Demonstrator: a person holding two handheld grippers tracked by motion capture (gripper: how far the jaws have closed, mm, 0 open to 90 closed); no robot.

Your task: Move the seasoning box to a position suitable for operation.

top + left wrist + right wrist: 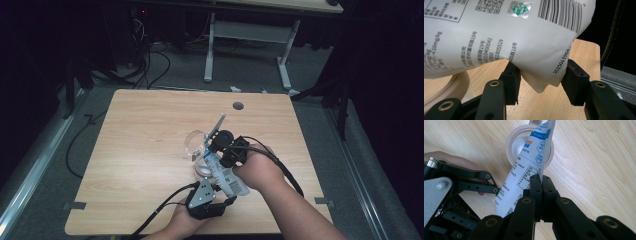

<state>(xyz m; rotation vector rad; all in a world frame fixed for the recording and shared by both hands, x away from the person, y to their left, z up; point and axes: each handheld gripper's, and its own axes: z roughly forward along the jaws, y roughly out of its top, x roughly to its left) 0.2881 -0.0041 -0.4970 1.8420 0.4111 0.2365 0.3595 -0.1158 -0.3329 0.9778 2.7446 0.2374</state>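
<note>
A white pouch point(231, 179) printed with text and a barcode hangs tilted above the table, top end up and away. My right gripper point(541, 178) is shut on the pouch's point(524, 172) thin side seam and shows in the high view point(215, 143) near its upper half. My left gripper point(540, 72) stands at the near table edge point(231, 200), its pads against both sides of the pouch's point(499, 32) bulging bottom corner. Under the pouch's top lies a pale tape-like ring point(511, 143), which the high view has as a ring point(201, 169).
A clear round container point(192, 141) stands just left of the right gripper. The wooden table point(145, 150) has a cable hole point(238, 106) near its far edge. Cables trail from both grippers. A white desk frame point(247, 37) stands on the floor beyond.
</note>
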